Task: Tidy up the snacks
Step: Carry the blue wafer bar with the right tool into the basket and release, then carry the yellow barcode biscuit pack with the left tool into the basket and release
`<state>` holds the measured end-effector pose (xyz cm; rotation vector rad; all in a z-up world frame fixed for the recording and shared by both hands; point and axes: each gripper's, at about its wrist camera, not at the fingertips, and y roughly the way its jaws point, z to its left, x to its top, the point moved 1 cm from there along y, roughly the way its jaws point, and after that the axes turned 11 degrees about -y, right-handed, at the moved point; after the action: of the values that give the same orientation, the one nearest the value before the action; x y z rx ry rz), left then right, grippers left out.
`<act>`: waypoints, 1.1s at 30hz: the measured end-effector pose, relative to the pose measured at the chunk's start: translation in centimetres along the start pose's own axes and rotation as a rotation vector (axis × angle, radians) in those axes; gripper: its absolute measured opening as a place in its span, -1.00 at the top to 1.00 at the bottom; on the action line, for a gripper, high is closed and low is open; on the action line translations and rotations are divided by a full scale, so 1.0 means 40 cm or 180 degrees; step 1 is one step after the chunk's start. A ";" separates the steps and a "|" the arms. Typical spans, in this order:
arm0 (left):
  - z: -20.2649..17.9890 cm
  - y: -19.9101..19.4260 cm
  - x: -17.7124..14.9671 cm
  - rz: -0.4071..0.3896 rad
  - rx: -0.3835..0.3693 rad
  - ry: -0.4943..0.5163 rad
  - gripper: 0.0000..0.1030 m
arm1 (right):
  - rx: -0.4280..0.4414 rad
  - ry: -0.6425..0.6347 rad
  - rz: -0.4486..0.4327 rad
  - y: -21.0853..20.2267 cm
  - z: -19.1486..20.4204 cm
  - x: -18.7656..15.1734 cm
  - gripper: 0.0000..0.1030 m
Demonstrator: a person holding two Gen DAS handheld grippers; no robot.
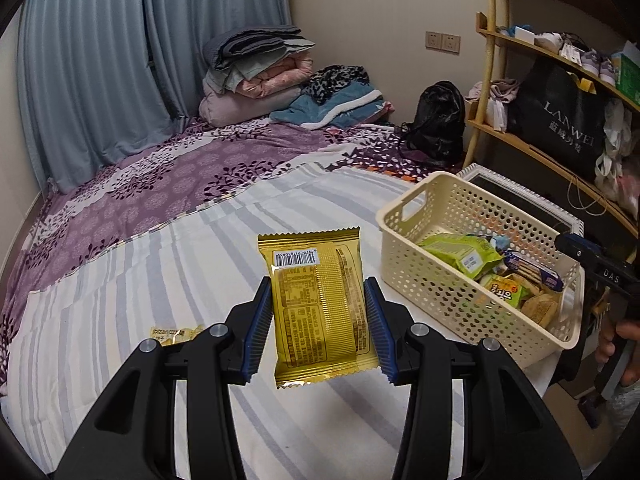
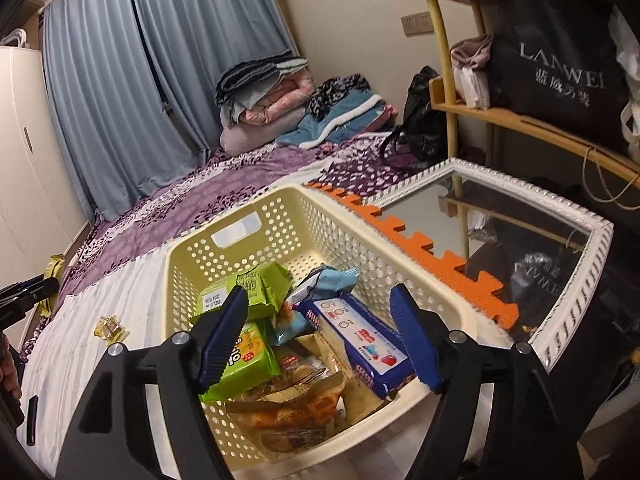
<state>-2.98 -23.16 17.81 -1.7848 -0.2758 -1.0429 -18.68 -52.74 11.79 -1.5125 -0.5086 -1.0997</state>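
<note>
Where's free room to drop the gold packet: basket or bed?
Basket: far end by the handle slot is bare; the near half is crowded with the green packs and the blue box. Bed: striped sheet left of the basket is open, apart from one small wrapper.

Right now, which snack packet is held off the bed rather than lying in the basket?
The gold packet, clamped in the left gripper; the others lie in the cream basket.

- Left gripper [image 1: 318, 326] clamps a gold snack packet [image 1: 320, 308], lifted above the striped bedsheet [image 1: 160, 280].
- Cream basket [image 1: 408, 240] of snacks sits right.
- Small wrapper [image 1: 176, 335] lies near left.
</note>
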 end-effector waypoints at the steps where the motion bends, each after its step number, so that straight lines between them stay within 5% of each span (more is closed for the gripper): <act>1: -0.021 0.005 -0.001 0.0014 -0.0040 0.0046 0.10 | -0.0015 0.0003 -0.0042 -0.008 -0.004 0.000 -0.51; 26: -0.462 0.175 -0.062 0.0537 -0.1141 0.0855 0.08 | -0.0199 0.0257 -0.0111 -0.057 -0.099 -0.045 -0.55; 28: -0.472 0.189 -0.068 0.0576 -0.1150 0.0878 -0.04 | -0.0200 0.0265 -0.0101 -0.056 -0.100 -0.047 -0.55; 30: -0.467 0.196 -0.071 0.0562 -0.1102 0.0836 -0.60 | -0.0198 0.0279 -0.0096 -0.055 -0.103 -0.050 -0.55; 33: -0.453 0.194 -0.070 0.0531 -0.1079 0.0802 -0.61 | -0.0201 0.0300 -0.0093 -0.053 -0.107 -0.051 -0.55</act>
<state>-9.46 -41.30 12.85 -1.9089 0.2142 -1.2320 -22.86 -55.65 10.85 -1.5039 -0.4357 -1.2138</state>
